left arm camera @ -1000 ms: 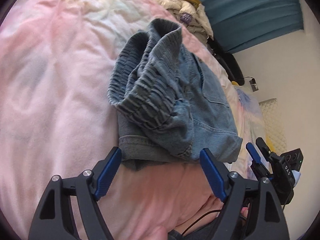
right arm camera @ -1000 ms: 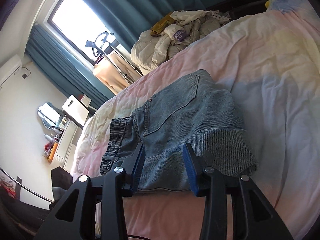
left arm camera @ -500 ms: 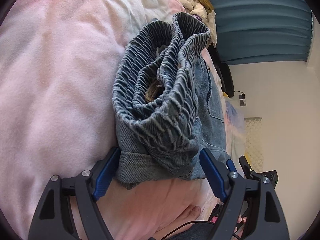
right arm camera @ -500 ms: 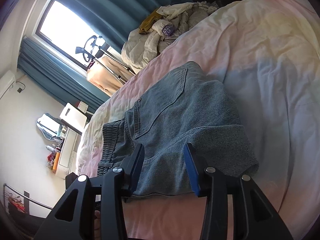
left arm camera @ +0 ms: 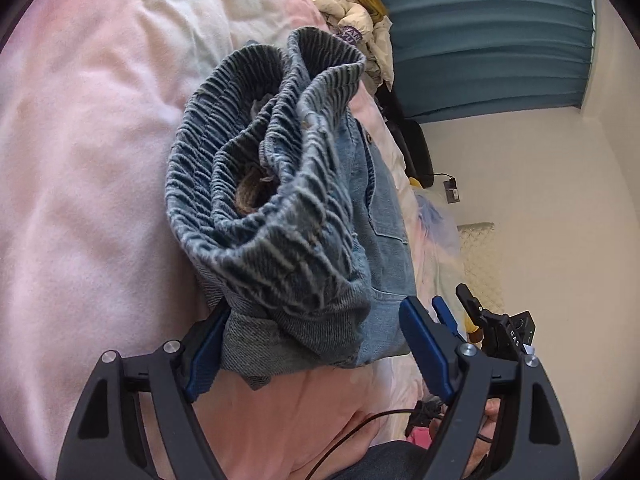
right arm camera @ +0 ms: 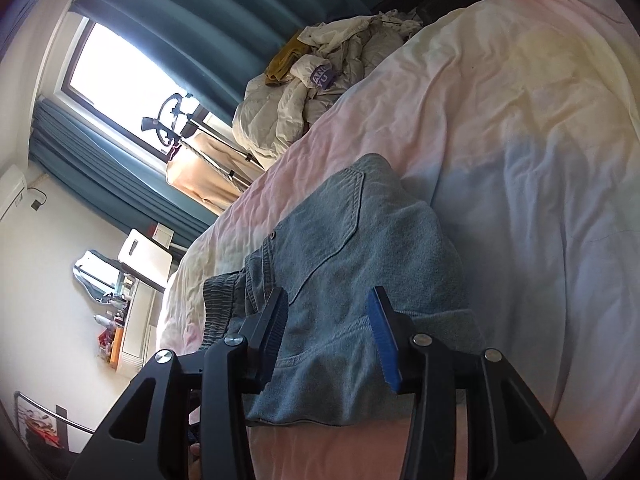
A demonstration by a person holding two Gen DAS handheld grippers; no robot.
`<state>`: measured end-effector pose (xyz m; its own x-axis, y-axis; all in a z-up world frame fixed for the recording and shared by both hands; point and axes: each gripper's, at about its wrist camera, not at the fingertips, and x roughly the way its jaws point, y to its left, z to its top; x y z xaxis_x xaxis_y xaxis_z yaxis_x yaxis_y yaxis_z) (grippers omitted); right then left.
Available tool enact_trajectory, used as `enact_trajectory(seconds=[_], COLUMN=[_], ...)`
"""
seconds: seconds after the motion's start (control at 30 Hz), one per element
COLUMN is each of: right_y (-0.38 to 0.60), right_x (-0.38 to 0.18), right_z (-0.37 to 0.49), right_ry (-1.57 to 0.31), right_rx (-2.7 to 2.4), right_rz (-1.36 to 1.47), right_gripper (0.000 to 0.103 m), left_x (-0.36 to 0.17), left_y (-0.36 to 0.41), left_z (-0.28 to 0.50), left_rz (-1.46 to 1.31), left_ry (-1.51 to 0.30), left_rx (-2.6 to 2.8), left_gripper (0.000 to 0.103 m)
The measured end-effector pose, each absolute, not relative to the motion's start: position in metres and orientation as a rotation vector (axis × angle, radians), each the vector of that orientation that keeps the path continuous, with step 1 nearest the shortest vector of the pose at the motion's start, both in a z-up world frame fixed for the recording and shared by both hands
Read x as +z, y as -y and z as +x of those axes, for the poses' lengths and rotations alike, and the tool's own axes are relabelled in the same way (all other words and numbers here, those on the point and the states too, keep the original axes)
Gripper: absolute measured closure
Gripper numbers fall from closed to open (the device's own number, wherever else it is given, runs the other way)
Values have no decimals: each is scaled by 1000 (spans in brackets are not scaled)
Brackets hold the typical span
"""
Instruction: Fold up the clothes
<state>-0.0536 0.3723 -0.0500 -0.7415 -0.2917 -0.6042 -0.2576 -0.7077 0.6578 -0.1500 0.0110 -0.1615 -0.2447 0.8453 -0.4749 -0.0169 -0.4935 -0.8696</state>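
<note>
A pair of blue denim shorts [left arm camera: 304, 216] lies folded on the pink bedspread [left arm camera: 88, 184], its ribbed elastic waistband bunched toward the left camera. My left gripper [left arm camera: 316, 340] is open, its blue pads on either side of the near folded edge. The shorts also show in the right wrist view [right arm camera: 360, 264], back pocket up. My right gripper [right arm camera: 330, 328] is open with its jaws straddling the near folded hem. It also shows in the left wrist view [left arm camera: 460, 312] at the shorts' right side.
A heap of cream and mustard clothes [right arm camera: 320, 76] lies at the far end of the bed. Teal curtains [left arm camera: 492, 32] hang behind. A window [right arm camera: 120, 76], a drying rack [right arm camera: 192, 140] and a white cabinet [right arm camera: 140, 280] stand on the left in the right wrist view.
My left gripper has closed in on the shorts' near edge, so the waistband looms larger. My right gripper has slid further over the hem. Both stayed open.
</note>
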Motion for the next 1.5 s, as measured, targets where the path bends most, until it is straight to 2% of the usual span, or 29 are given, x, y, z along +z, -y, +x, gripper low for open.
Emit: enact_trajectory(seconds=[0.1, 0.2, 0.33, 0.43, 0.53, 0.67, 0.73, 0.77, 1.03, 1.3, 1.43, 1.5], right_y=[-384, -393, -403, -413, -420, -416, -414, -412, -398, -411, -406, -412], right_x=[-48, -55, -77, -98, -109, -113, -110, -108, -116, -118, -133, -143], right_z=[-68, -85, -106, -118, -123, -130, -128, -130, -146, -141, -144, -145], right_ry=[1184, 1149, 1065, 1102, 1154, 1152, 1213, 1195, 917, 905, 802, 861], right_rx=[-2656, -2660, -2690, -2624, -2589, -2540, -2490, -2500, -2638, -2678, -2620, -2572], right_rz=[1138, 1204, 1335, 1377, 1383, 1363, 1281, 1264, 1423, 1471, 1508, 1500], right_gripper=[60, 60, 60, 60, 58, 47, 45, 40, 40, 32, 29, 28], left_x=[-170, -172, -168, -162, -151, -153, -162, -166, -166, -161, -154, -151], left_y=[-14, -21, -28, -28, -32, -42, -46, -48, -63, -74, -90, -96], left_z=[-153, -153, -153, -157, -158, -164, -168, -170, -169, -162, -154, -151], left_rz=[-1437, -1512, -1492, -1422, -1338, -1378, -1427, -1448, -1477, -1469, -1453, -1444], left_ry=[1040, 968, 934, 989, 969, 913, 902, 895, 803, 722, 570, 521], left_rx=[1810, 1866, 1885, 1843, 1826, 1845, 1851, 1853, 1907, 1965, 2048, 2078], left_gripper=[21, 21, 21, 21, 21, 21, 22, 24, 28, 28, 28, 28])
